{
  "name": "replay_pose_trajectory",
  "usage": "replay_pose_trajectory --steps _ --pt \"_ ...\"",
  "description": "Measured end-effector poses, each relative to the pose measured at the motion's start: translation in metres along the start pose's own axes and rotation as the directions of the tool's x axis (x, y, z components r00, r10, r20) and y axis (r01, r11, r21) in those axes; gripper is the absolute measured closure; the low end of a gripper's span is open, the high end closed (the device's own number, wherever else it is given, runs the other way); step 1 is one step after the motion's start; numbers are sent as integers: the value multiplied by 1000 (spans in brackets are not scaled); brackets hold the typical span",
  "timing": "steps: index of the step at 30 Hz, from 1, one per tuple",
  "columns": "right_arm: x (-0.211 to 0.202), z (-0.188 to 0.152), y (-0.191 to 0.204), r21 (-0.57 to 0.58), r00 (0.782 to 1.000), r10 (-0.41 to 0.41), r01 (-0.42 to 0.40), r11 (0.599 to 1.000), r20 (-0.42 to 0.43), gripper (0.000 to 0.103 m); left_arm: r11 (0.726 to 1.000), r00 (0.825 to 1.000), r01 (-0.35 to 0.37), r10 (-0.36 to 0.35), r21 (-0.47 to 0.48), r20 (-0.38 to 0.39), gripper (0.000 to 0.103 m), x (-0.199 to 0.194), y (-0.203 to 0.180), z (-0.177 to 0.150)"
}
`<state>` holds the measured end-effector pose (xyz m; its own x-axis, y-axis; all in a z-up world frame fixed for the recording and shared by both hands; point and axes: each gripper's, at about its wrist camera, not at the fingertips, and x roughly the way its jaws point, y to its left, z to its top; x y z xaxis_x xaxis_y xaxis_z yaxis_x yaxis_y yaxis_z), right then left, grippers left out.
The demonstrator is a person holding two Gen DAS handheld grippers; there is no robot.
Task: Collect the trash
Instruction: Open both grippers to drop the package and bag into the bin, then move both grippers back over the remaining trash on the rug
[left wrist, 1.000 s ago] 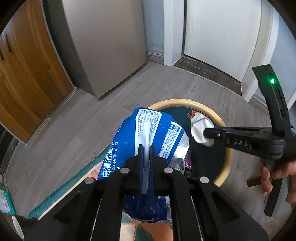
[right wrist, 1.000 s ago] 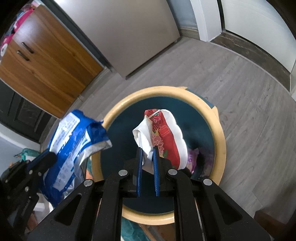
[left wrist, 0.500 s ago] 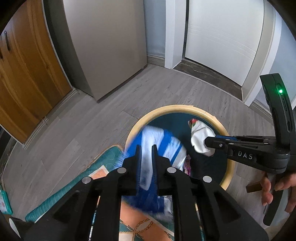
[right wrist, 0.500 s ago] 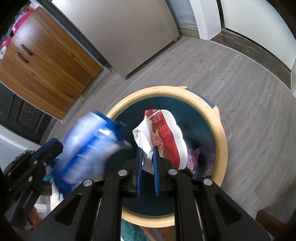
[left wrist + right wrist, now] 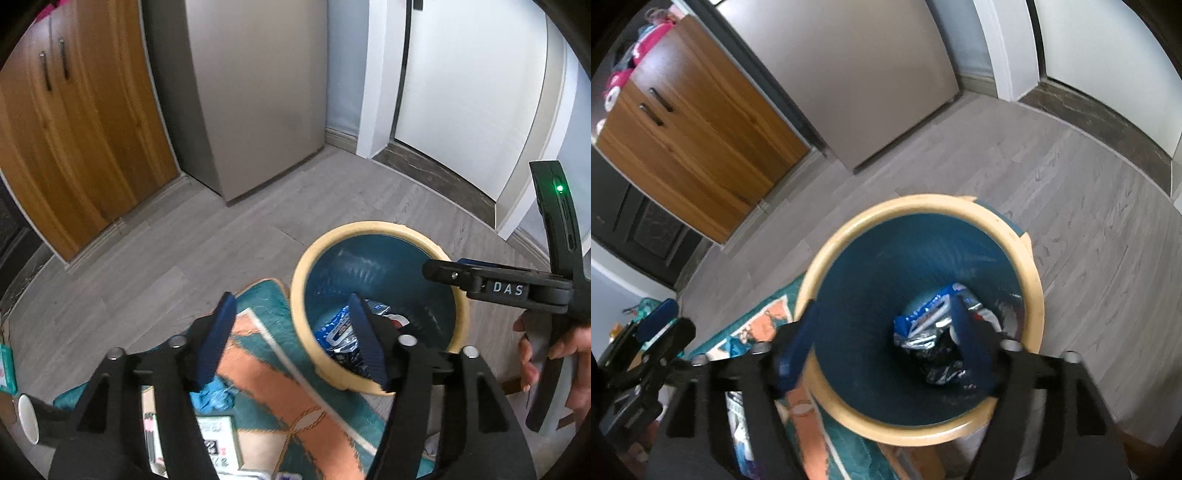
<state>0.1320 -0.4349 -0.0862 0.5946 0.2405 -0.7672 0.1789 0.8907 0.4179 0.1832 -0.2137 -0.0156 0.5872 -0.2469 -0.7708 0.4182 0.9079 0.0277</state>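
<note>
Both grippers hang over a round bin (image 5: 1032,291) with a pale wooden rim and a dark teal inside, standing on grey plank floor (image 5: 155,266). The left gripper (image 5: 291,339) has its jaws opening – the blue pads stand wide apart with nothing between them; one pad sits over the patterned rug (image 5: 266,373), the other over the near-left rim of the bin. The right gripper (image 5: 886,343) is opening too, its blurred blue pads spread across the mouth of the bin and holding nothing.

At the bottom of the bin lies the trash: a crumpled blue wipes packet (image 5: 923,317) with its silver lining showing, and beside it to the right a bit of white and red wrapper (image 5: 990,317), partly hidden behind the right pad. Neither piece touches a gripper.

In the left wrist view the right gripper's black body reaches in from the right over the far side of the bin – a green light glows on its upright part, and a hand (image 5: 554,354) grips its handle. The teal and orange rug lies just left of the bin, touching its base. A wooden cabinet (image 5: 74,140) and a grey appliance (image 5: 258,92) stand at the far wall, a white door (image 5: 472,92) to the right.
</note>
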Motion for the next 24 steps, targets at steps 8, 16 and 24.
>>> replay_pose_trajectory --steps 8,16,24 --pt "-25 -21 27 7 998 65 -65 998 8 9 997 997 -52 55 -63 46 9 -59 32 -25" --pt "-46 -54 73 -115 999 30 -27 993 23 7 986 991 -114 122 -120 59 6 -110 64 -66" --pt "-47 -85 117 -276 1000 -15 20 961 20 6 974 987 -148 157 -172 38 6 -137 91 -111"
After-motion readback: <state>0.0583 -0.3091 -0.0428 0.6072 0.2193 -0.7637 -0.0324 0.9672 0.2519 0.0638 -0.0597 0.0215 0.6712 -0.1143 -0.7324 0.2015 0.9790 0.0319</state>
